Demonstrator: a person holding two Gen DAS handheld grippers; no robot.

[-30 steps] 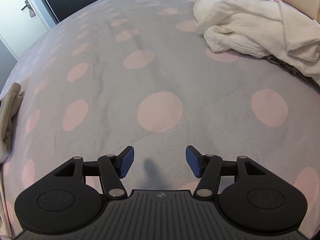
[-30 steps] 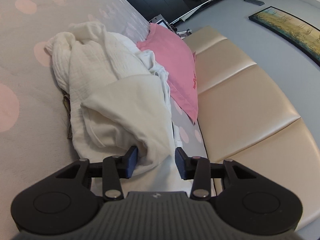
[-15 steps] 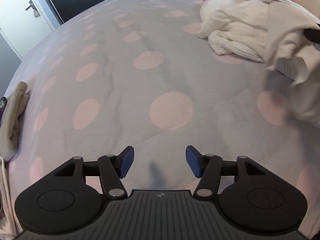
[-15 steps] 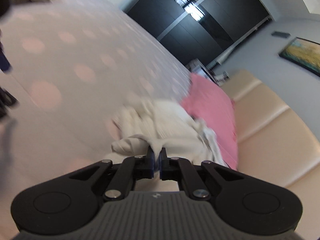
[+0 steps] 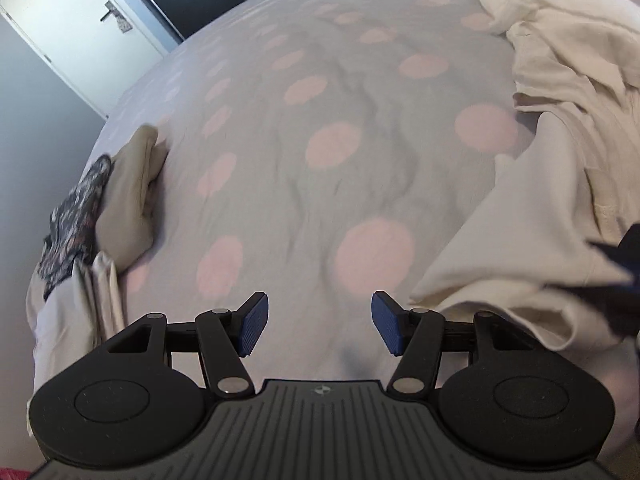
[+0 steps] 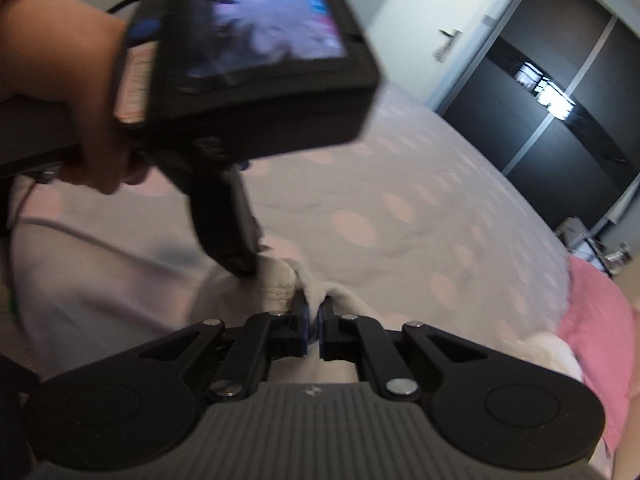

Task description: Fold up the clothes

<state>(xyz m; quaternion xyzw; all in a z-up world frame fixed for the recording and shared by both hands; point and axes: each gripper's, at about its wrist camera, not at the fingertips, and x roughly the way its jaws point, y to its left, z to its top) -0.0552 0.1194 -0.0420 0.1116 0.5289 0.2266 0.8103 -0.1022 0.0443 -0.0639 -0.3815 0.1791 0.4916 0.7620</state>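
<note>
Leftmost, folded clothes [image 5: 128,200] at the bed's [image 5: 320,100] left edge. My left gripper [image 5: 316,326] hangs agape, empty, mid-bed. My right gripper [image 6: 314,326] pinches a cream garment's [image 5: 540,220] thin edge, right side; I judge a tug could slip it free.

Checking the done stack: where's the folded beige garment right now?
Left wrist view, far left: the folded beige garment sits at the edge of the polka-dot grey bedspread, beside a dark floral-print cloth, well left of the open left gripper.
</note>
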